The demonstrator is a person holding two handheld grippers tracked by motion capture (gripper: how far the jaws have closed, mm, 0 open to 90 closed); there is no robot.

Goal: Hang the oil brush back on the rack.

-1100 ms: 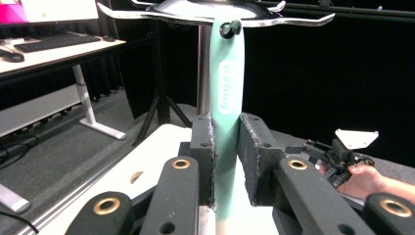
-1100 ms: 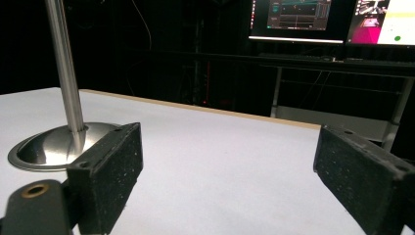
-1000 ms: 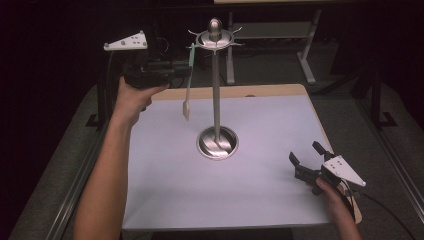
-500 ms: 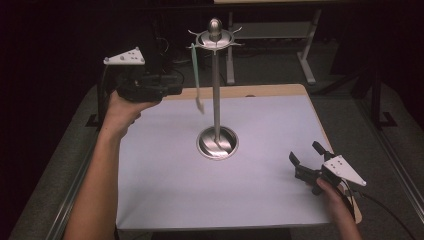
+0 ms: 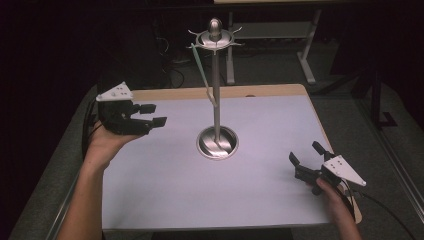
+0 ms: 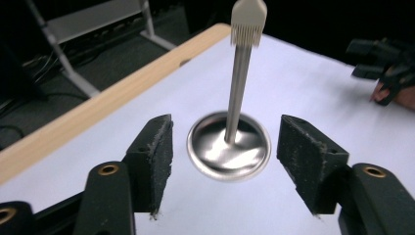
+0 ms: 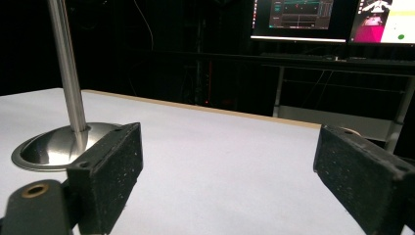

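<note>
**Brush hung on stand, left gripper clear, swing risk remains**

Hangs from a hook on the crown of the metal stand (image 5: pixel 216 90): one pale-handled brush (image 5: pixel 202 72), tilted, lower end close against the pole, bristle head seen at top of left gripper view (image 6: pixel 248 22). Possibly touching the pole; hard to tell in the dim high view.

Left gripper (image 5: pixel 145 114): off to the left of the stand, well apart from the brush, held above the white table surface (image 5: pixel 165 190). Jaws have just been opening, now spread wide with nothing between the pads (image 6: pixel 156 156). Aimed toward the stand's round base (image 6: pixel 228 146).

Right gripper (image 5: pixel 304 161): low, near the right front of the table, resting in the hand. Jaws wide apart, empty; pole and base visible off to one side in right gripper view (image 7: pixel 63 142).

Judgement: hanging step looks done; retreat under way or finished.

Risks from here:
- Brush slipping off the hook. Cause: shallow seat of the handle loop, plus any swing left in the tilted handle.
- Stand rocking or tipping. Cause: tall thin pole on a small base, knocked by a gripper or forearm crossing nearby.
- Snagging the brush on a return pass. Cause: open jaws sweeping near the dangling head.
- Cable drag across the table edge pulling a hand off line.

Safest course: keep both grippers low and away from the pole.
</note>
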